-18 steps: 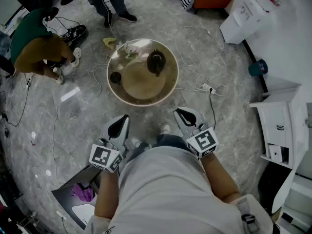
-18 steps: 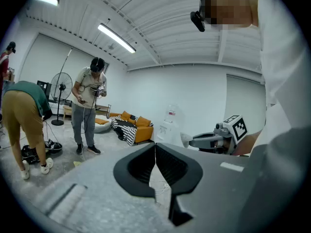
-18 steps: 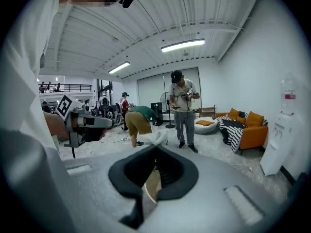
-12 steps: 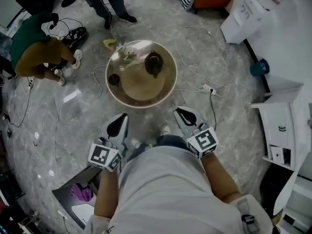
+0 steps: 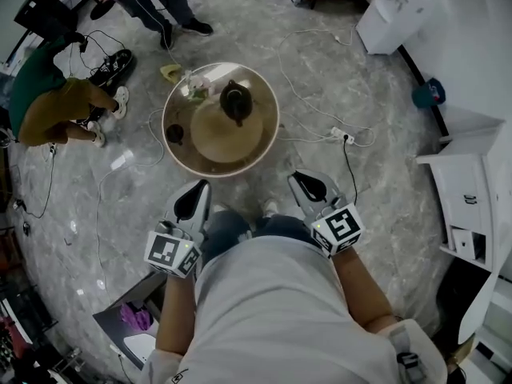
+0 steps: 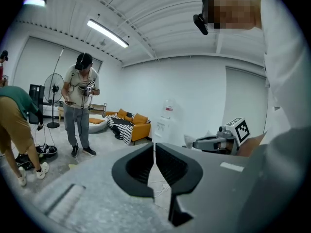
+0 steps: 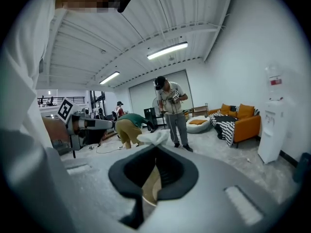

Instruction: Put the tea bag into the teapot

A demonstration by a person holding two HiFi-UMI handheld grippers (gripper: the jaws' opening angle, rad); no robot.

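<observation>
A round wooden table (image 5: 258, 146) stands on the floor ahead of me. On it a dark teapot (image 5: 235, 102) sits toward the far side, and a small dark cup (image 5: 174, 133) near the left rim. Pale small items (image 5: 196, 91) lie at the far left rim; they are too small to tell a tea bag among them. My left gripper (image 5: 197, 187) and right gripper (image 5: 301, 179) are held close to my body, short of the table, both shut and holding nothing. In the right gripper view the shut gripper (image 7: 155, 153) points toward the table, with a white crumpled item (image 7: 153, 137) just above it.
Cables (image 5: 316, 118) and a power strip (image 5: 343, 141) lie on the floor right of the table. One person bends over at the left (image 5: 50, 94), another stands beyond the table (image 5: 156, 2). White cabinets (image 5: 472, 202) stand at the right, and a dark case (image 5: 132, 318) at lower left.
The table now appears a little further left in the head view, and the grippers sit slightly lower in it. Both grippers stay shut and empty.
</observation>
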